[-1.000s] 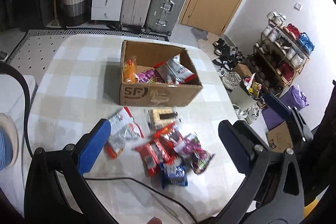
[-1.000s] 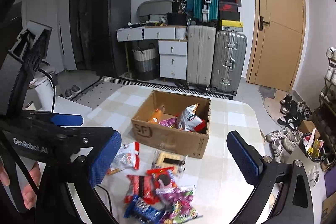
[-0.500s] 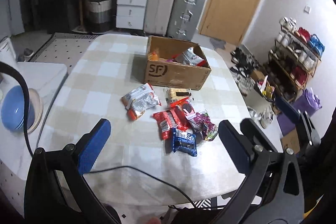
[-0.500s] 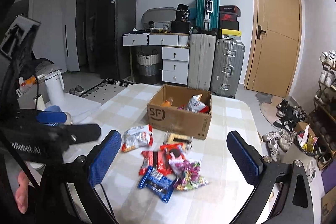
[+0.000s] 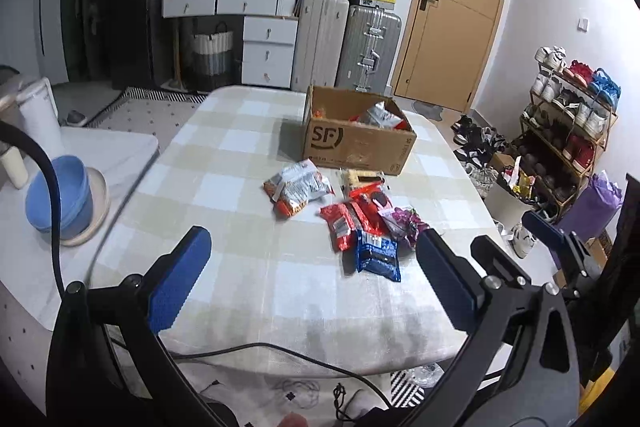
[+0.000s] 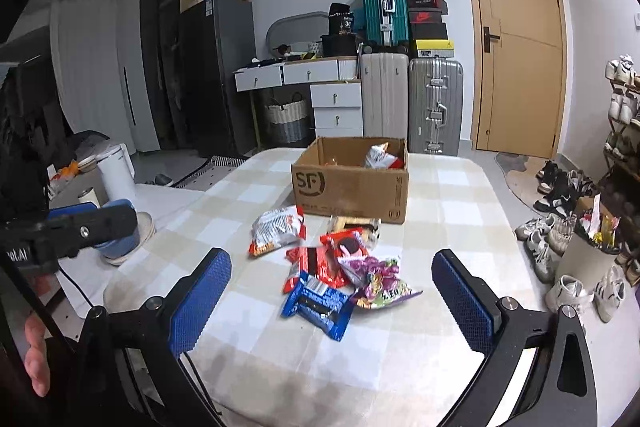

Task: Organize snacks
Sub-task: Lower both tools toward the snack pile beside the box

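Observation:
A brown cardboard box (image 5: 356,145) (image 6: 352,193) marked SF stands on the far half of the checked table (image 5: 224,163) (image 6: 452,219) with several snack packets inside. In front of it lie loose packets: a white and orange bag (image 5: 298,187) (image 6: 276,229), red packets (image 5: 352,221) (image 6: 324,263), a blue packet (image 5: 378,255) (image 6: 316,305) and a purple one (image 5: 404,221) (image 6: 380,277). My left gripper (image 5: 312,279) is open over the near table edge, short of the pile. My right gripper (image 6: 332,299) is open too, held back from the snacks. Nothing sits between either pair of fingers.
A side counter at the left carries a blue bowl (image 5: 56,203), a white kettle (image 6: 116,177) and a cable. Suitcases (image 6: 434,105) and white drawers (image 6: 336,107) line the far wall beside a door. A shoe rack (image 5: 568,131) and shoes stand right of the table.
Both grippers have pulled back from the box and snacks toward the near table edge, so the box and pile look smaller and farther. Both stay open and hold nothing.

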`<move>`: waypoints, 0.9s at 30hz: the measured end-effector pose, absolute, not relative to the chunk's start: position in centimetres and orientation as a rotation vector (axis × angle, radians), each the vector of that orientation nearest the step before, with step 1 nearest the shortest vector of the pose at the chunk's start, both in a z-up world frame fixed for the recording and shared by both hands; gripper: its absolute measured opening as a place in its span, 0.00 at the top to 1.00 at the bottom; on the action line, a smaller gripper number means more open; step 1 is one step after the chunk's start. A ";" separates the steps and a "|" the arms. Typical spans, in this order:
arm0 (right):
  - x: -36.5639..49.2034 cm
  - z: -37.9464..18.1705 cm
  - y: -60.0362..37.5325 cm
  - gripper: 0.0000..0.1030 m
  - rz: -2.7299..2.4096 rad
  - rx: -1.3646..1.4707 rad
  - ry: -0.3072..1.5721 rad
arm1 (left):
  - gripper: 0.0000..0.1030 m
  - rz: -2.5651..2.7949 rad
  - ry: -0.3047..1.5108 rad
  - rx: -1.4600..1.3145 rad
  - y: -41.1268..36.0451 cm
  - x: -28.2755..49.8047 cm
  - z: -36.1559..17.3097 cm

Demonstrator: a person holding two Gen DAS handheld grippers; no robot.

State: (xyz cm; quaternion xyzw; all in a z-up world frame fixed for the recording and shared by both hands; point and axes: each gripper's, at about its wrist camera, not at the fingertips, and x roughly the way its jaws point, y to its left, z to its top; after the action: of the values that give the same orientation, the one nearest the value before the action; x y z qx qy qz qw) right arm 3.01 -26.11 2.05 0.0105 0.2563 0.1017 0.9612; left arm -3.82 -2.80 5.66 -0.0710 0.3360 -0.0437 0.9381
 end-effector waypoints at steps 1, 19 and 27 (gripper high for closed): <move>3.1 1.7 -26.1 0.01 0.204 0.021 0.525 | 0.01 -0.088 0.696 -0.141 -2.6 -3.5 5.2; 9.1 -4.8 -27.1 0.01 0.222 0.023 0.647 | 0.01 -0.152 0.802 -0.141 -2.4 6.3 -4.1; 13.5 -7.5 -29.5 0.01 0.197 0.053 0.703 | 0.01 -0.258 0.945 -0.173 -5.3 11.2 -9.3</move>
State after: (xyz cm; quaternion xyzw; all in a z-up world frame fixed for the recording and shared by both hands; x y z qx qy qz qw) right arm 13.45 -29.50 -7.50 0.0258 0.3436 0.0964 0.9338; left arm 11.25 -5.32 -9.30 -0.0832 0.4532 -0.1237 0.8789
